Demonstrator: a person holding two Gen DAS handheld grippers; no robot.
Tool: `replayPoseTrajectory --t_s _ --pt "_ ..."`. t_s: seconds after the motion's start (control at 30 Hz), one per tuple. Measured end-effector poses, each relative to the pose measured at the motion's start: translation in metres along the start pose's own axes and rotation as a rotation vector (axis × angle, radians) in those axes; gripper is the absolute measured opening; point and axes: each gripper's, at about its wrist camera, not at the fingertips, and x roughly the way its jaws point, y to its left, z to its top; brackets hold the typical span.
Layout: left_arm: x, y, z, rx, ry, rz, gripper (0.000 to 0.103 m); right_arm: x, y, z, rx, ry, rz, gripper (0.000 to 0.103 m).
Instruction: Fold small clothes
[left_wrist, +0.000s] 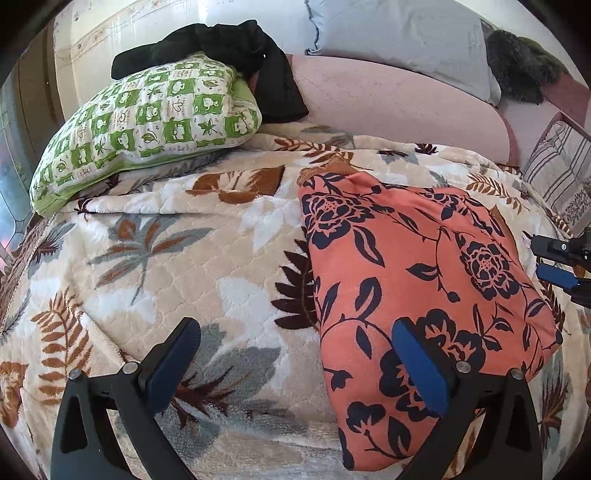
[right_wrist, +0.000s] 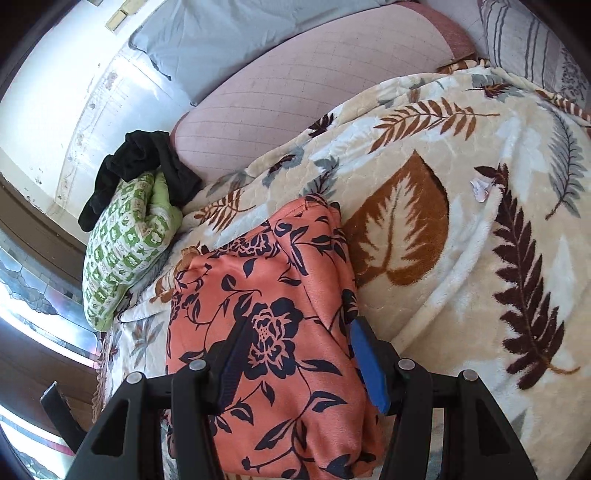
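An orange garment with a dark floral print (left_wrist: 424, 266) lies folded into a rough rectangle on the leaf-patterned blanket (left_wrist: 184, 266). My left gripper (left_wrist: 295, 354) is open above the blanket, its right finger over the garment's near left edge, holding nothing. In the right wrist view the garment (right_wrist: 280, 295) lies under my right gripper (right_wrist: 299, 354), which is open with its jaws spread over the cloth's near end. The right gripper also shows at the right edge of the left wrist view (left_wrist: 557, 262).
A green checked pillow (left_wrist: 147, 122) with a black garment (left_wrist: 229, 51) on top lies at the back left. A pink cushion (left_wrist: 399, 103) and a grey pillow (left_wrist: 406, 37) lie behind. A striped pillow (left_wrist: 557, 173) lies at the right. The bed edge and floor show at the left (right_wrist: 44, 332).
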Motion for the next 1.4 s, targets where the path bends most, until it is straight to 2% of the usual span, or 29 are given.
replayPoseTrajectory --t_s 0.2,0.3,0.4,0.43,0.47,0.53,0.67,0.73,0.8,0.87,0.9,0.97,1.03,1.13,1.27,1.33,1.4 --pt "0.005 -0.007 -0.002 0.027 0.018 -0.003 0.103 0.000 0.006 -0.006 -0.040 -0.008 0.036 0.059" --pt "0.019 -0.008 -0.007 0.030 0.093 -0.037 0.103 0.003 0.009 -0.009 -0.030 0.001 0.064 0.059" --pt "0.028 -0.001 -0.012 -0.029 0.133 -0.101 0.103 0.029 -0.005 -0.014 0.040 0.116 0.009 0.059" --pt "0.028 0.000 -0.012 -0.037 0.143 -0.109 0.103 0.036 -0.011 -0.017 0.064 0.141 0.006 0.059" --pt "0.027 0.000 -0.011 -0.036 0.145 -0.110 0.103 0.038 -0.014 -0.018 0.075 0.129 0.010 0.059" --pt "0.020 -0.001 -0.008 -0.027 0.112 -0.103 0.103 0.030 -0.011 -0.015 0.075 0.109 0.025 0.060" --pt "0.004 -0.005 -0.003 -0.006 0.025 -0.107 0.103 0.004 0.004 -0.011 0.010 -0.022 0.125 0.060" --pt "0.001 -0.007 -0.002 0.000 0.009 -0.126 0.103 0.003 0.011 -0.012 -0.011 -0.012 0.190 0.060" --pt "0.005 -0.011 -0.004 0.023 0.033 -0.113 0.103 0.012 0.016 -0.016 -0.013 0.044 0.226 0.060" --pt "0.023 -0.017 -0.010 0.062 0.126 -0.088 0.103 0.032 0.016 -0.023 -0.003 0.139 0.179 0.059" --pt "0.031 -0.016 -0.015 0.057 0.158 -0.118 0.103 0.046 0.013 -0.027 0.000 0.202 0.138 0.060" --pt "0.033 -0.010 -0.016 -0.005 0.169 -0.150 0.103 0.048 0.012 -0.031 -0.011 0.177 0.136 0.059" --pt "0.032 -0.010 -0.014 -0.001 0.182 -0.155 0.103 0.044 0.015 -0.028 -0.011 0.175 0.132 0.059" --pt "0.032 -0.012 -0.015 0.015 0.172 -0.150 0.103 0.038 0.020 -0.023 -0.030 0.113 0.104 0.059" --pt "0.032 -0.013 -0.016 0.014 0.172 -0.155 0.103 0.043 0.028 -0.001 -0.045 0.070 0.090 0.058" --pt "0.032 -0.012 -0.016 0.020 0.170 -0.163 0.103 0.051 0.034 0.014 -0.057 0.041 0.064 0.050" --pt "0.033 -0.011 -0.016 0.018 0.174 -0.172 0.103 0.060 0.033 0.029 -0.050 0.011 0.026 0.050"
